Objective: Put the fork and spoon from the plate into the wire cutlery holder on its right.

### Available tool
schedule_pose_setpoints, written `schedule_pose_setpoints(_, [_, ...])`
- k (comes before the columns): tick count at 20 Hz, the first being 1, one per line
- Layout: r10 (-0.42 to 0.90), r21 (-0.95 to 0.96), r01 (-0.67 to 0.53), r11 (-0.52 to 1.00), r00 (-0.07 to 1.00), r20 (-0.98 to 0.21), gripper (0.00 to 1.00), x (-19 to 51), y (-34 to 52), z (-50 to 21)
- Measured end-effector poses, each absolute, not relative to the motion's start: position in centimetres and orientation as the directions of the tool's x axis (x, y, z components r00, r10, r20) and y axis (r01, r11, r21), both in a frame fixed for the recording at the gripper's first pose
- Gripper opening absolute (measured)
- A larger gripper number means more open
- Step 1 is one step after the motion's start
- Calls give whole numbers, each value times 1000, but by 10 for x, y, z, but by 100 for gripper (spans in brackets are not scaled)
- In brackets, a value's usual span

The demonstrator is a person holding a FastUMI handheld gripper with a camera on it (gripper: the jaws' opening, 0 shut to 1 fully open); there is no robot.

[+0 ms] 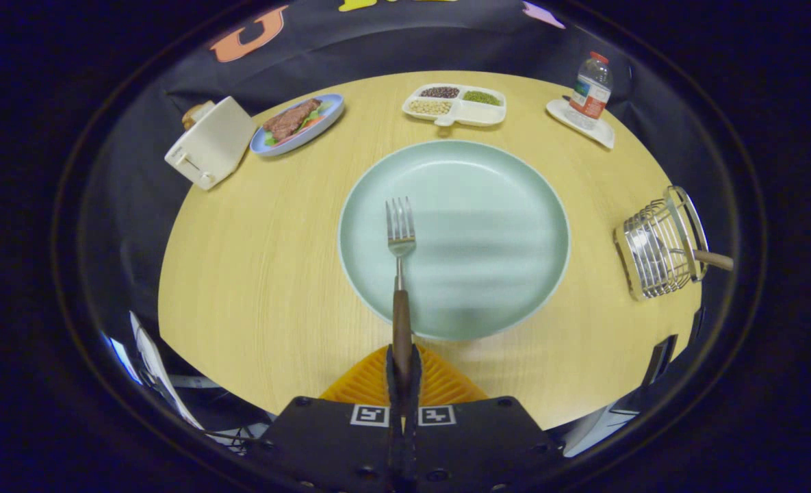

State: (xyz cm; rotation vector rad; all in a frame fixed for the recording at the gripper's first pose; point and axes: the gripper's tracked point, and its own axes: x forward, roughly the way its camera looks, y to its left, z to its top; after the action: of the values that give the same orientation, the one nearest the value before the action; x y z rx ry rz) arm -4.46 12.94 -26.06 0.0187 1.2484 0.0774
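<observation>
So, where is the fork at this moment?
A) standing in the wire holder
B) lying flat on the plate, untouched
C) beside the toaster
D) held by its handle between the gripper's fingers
D: the gripper is shut on the fork handle, tines out over the plate.

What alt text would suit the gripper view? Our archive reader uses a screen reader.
The hand-held gripper is shut on the fork by its handle, tines out over the pale green plate. To the plate's right stands the wire cutlery holder, a wooden handle sticking out of it.
</observation>
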Motion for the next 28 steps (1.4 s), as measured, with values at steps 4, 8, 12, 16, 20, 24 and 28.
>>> schedule_pose_setpoints(4, [96,82,-55,995,308,-947,1,-49,123,-256])
schedule_pose_setpoints(8, [127,114,-61,992,308,-943,1,-60,104,-231])
schedule_pose_setpoints(12, [154,132,-86,987,328,-932,1,-71,63,-168])
schedule_pose_setpoints(16, [107,102,-34,994,380,-919,0,-74,-20,-115])
schedule_pose_setpoints(20, [39,52,27,998,359,-933,0,-82,-97,-100])
schedule_pose_setpoints(24, [7,24,49,999,317,-948,0,-88,-138,-105])
schedule_pose_setpoints(28, [61,73,38,997,258,-964,1,-86,-137,-119])
